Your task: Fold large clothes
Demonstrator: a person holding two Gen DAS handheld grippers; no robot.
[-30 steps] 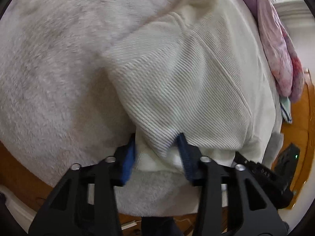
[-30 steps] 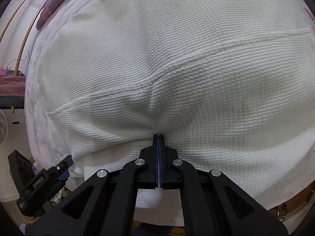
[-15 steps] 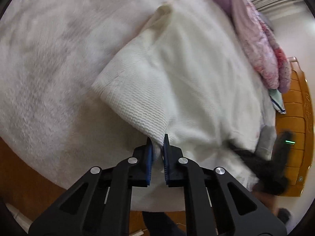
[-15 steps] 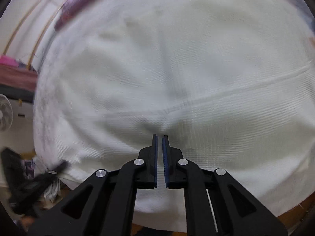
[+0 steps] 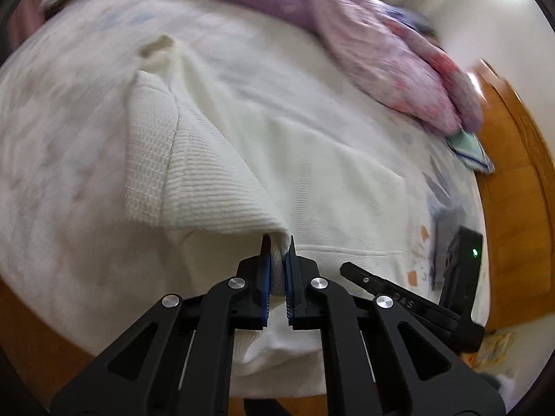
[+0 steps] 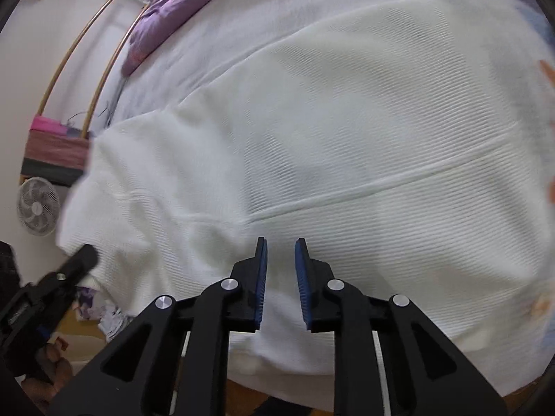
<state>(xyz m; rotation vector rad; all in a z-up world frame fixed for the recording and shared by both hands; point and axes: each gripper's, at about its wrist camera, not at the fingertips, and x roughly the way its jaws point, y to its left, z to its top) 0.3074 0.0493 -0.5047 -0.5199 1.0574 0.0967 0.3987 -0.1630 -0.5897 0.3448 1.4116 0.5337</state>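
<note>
Spread under everything: a bed (image 5: pixel 52 159) with a pale, faintly patterned cover, rounded off at the near edge above orange-brown wood floor (image 5: pixel 31 332). Heaped along the far side, a purple and pink quilt (image 5: pixel 388 52), with a small folded teal-and-white cloth (image 5: pixel 468 149) just beside its lower end. Stood at the right of the bed, a wooden panel (image 5: pixel 513 173); seen in the right wrist view, a white fan (image 6: pixel 36 206) on the floor well off to the left, beside a low shelf with pink and dark things on it.

Lay across most of the bed: a large white ribbed sweater (image 6: pixel 347 121), body flat, a raised seam running across it. Hung slightly over the near edge of the bed at its lower hem. Bare cover left open to the left of the garment and beyond it up to the quilt.

Lifted and doubled over toward the body in the left wrist view: the sweater's left part, a fold of white ribbed cloth (image 5: pixel 208 180) with its inner weave showing.

Left gripper (image 5: pixel 277 242): fingers narrow, pinched on the tip of that fold, cloth visible between the blue pads. Right gripper (image 6: pixel 281 242): fingers parted with a clear gap, nothing between them, poised over the sweater near the seam. Blurred in each view, the other gripper at the edge.
</note>
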